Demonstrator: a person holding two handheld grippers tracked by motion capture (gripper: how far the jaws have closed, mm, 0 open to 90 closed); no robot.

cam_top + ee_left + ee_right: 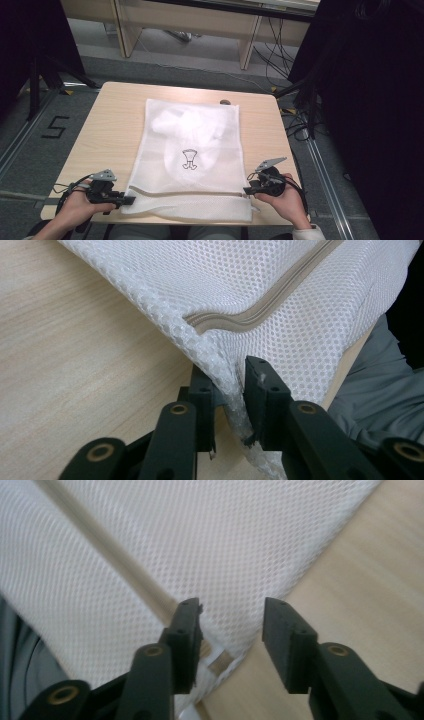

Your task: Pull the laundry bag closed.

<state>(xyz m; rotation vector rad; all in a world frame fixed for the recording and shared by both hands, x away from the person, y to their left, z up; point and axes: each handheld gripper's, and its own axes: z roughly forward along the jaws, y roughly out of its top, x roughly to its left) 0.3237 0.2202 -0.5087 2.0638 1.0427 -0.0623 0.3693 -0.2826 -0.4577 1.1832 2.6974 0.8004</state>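
On the table [110, 125], the mesh laundry bag [192, 150] lies flat, its near-left corner pinched by the left gripper [230, 390], while the right gripper [232, 630], jaws apart, likely must next clamp the zipper end [217, 660].

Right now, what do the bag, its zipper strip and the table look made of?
Bag: white synthetic mesh, judging by its fine honeycomb holes, soft and matte. Zipper strip: beige woven-looking tape, probably fabric or plastic. Table: pale wood-grain top, likely laminate, smooth and matte.

The mesh laundry bag [192, 155] covers the middle of the table [107, 125]; bare wood runs open down both sides of it, and beyond its far edge.
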